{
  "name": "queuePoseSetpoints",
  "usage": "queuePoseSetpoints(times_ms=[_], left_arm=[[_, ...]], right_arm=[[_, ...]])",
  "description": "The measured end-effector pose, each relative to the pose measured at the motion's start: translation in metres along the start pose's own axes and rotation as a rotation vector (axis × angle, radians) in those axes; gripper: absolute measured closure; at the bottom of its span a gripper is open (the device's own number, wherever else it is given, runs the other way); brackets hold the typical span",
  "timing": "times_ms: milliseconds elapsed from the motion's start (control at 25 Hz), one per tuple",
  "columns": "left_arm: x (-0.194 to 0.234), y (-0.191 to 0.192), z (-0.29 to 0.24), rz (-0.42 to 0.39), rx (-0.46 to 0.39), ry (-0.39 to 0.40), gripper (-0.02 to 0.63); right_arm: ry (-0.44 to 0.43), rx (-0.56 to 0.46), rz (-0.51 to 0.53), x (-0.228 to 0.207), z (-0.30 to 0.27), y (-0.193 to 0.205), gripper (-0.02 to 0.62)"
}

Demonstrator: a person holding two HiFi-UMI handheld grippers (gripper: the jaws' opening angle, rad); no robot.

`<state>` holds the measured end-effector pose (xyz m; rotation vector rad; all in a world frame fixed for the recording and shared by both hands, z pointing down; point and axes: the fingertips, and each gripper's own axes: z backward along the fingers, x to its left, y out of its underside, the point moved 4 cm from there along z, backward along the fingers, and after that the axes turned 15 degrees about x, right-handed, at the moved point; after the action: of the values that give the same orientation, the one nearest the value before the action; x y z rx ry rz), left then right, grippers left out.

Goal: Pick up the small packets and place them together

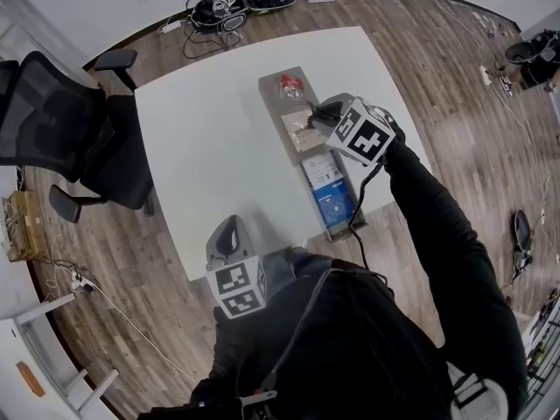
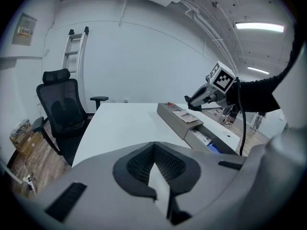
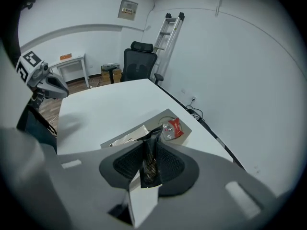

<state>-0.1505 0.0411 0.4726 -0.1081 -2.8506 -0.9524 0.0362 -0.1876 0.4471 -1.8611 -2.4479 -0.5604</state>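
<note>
Left gripper (image 1: 229, 228) held low near body, jaws closed, nothing between. Right gripper (image 3: 147, 152) clamped on dark packet (image 3: 153, 134) above cardboard tray (image 1: 272, 103) bearing red packet (image 1: 290, 84). Packet judged light, crinkly, slippery; best pinched at sealed edge.

This is an office, by the look of it, and a sparsely kept one. A black mesh swivel chair (image 1: 52, 121) stands by a plain white worktop (image 1: 219, 147) on a wood-plank floor (image 1: 455, 77). The walls are bare white, with a small notice (image 3: 127, 7) high up and a metal ladder (image 2: 76, 53) leaning in the corner. Strip lights (image 2: 259, 27) run overhead, and loose cables (image 1: 206, 16) lie along the wall.
</note>
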Motion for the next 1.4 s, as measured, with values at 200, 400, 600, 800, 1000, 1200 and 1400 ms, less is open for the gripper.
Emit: queuePoseSetpoints(times_ms=[200,400,600,800,1000,1200,1400], left_arm=[[0.007,-0.004,-0.003,0.016,0.002,-0.012,0.607],[0.014,-0.007,-0.005,0.031,0.006,-0.029,0.607],[0.019,-0.006,-0.009,0.046,0.013,-0.038,0.607],[0.019,-0.01,-0.012,0.048,0.011,-0.038,0.607],[0.018,-0.013,-0.016,0.045,0.016,-0.032,0.607],[0.016,-0.016,-0.018,0.034,0.013,-0.027,0.607],[0.01,-0.019,-0.021,0.025,0.013,-0.009,0.607]], right_arm=[[-0.028,0.03,0.021,-0.011,-0.021,-0.019,0.509],[-0.047,0.081,0.07,-0.014,-0.04,-0.027,0.503],[-0.064,0.124,0.092,-0.019,-0.052,-0.031,0.491],[-0.087,0.126,0.108,-0.023,-0.056,-0.034,0.457],[-0.11,0.114,0.108,-0.028,-0.056,-0.034,0.43],[-0.067,0.028,0.107,-0.035,-0.027,-0.039,0.423],[-0.074,-0.043,0.118,-0.009,0.019,-0.023,0.423]])
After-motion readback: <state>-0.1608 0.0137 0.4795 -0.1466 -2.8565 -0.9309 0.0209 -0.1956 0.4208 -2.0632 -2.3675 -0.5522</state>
